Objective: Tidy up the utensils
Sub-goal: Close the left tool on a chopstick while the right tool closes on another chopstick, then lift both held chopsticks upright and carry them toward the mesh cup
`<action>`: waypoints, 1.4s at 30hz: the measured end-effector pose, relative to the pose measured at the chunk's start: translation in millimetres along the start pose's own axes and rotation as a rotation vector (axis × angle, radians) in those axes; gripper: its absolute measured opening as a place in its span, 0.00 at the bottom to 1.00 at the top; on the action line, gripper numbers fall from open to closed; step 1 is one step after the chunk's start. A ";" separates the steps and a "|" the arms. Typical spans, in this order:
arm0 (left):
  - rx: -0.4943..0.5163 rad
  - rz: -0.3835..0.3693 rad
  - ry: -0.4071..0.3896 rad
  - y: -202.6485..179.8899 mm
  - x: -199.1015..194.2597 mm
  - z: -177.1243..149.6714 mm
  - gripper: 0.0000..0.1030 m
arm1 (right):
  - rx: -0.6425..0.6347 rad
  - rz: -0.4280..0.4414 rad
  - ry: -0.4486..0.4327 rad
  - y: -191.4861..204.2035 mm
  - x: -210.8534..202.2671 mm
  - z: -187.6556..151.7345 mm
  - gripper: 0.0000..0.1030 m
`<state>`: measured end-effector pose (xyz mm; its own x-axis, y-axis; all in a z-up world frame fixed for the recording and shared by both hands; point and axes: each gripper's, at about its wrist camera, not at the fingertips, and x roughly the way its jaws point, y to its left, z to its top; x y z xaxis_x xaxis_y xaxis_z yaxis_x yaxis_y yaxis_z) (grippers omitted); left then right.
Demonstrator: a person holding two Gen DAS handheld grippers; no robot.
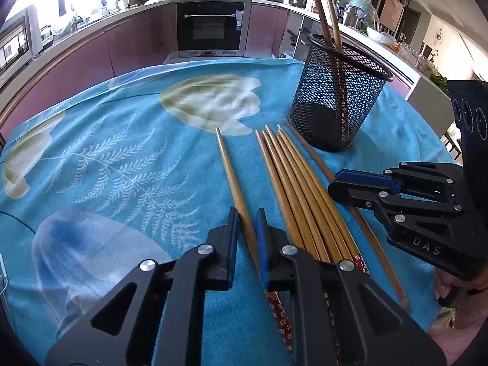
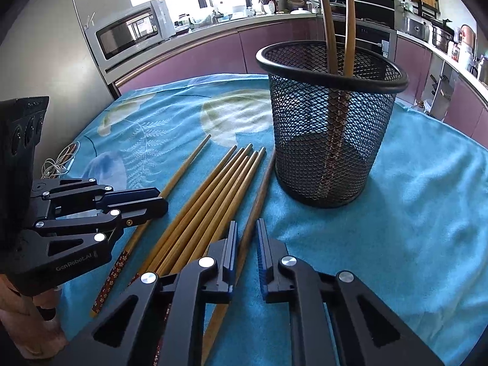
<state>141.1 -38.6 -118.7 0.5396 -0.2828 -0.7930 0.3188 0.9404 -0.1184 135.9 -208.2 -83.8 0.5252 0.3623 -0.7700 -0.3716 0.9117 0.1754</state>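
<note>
The left gripper [image 1: 247, 222], at the bottom centre of the left wrist view, has its jaws drawn in on a single chopstick [image 1: 235, 189] that lies apart from the rest, on the left of the group; the stick runs up between the two fingers and on towards the middle of the frame, its thin tip pointing away.

In the right wrist view, the right gripper [image 2: 247, 235] sits at the bottom centre, its jaws likewise pinching one chopstick [image 2: 257, 195], the darker one at the right edge of the group. That stick passes between the fingers and reaches up to just beside the base of the mesh holder [image 2: 331, 116].

Between the two pinched sticks lies a bundle of chopsticks [image 1: 292, 183], side by side on the blue floral cloth [image 1: 122, 158], touching neither gripper's pads.

The black mesh holder stands upright in the upper right of both views, with two chopsticks [image 2: 335, 30] already leaning inside it, their ends rising past the top of the frame.

A hand [image 2: 33, 329] shows at the lower left of the right wrist view.
</note>
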 end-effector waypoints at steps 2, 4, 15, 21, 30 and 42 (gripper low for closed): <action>-0.015 0.000 -0.004 1.7 -0.1 -0.1 0.10 | 0.010 0.009 -0.002 -2.1 -1.4 -0.8 0.08; -0.031 -0.003 -0.005 3.9 -0.6 -0.3 0.08 | 0.009 0.020 -0.004 -2.6 -4.9 -2.4 0.07; -0.039 -0.038 -0.008 2.8 -12.3 -14.0 0.07 | -0.037 0.039 0.009 1.4 -17.0 -10.9 0.06; -0.019 -0.024 -0.007 -0.2 -11.9 -16.7 0.08 | -0.053 0.019 0.022 3.2 -9.4 -11.4 0.08; 0.003 0.001 -0.009 -4.0 -7.5 -12.2 0.07 | -0.044 0.028 0.006 -0.1 -8.9 -9.8 0.07; -0.015 -0.030 -0.042 -5.0 -26.6 -9.5 0.07 | -0.056 0.072 -0.100 0.4 -46.0 -7.4 0.06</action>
<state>117.7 -34.0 -102.7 0.5621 -0.3179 -0.7636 0.3239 0.9341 -0.1504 105.9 -225.9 -52.9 0.5686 0.4467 -0.6908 -0.4518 0.8713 0.1915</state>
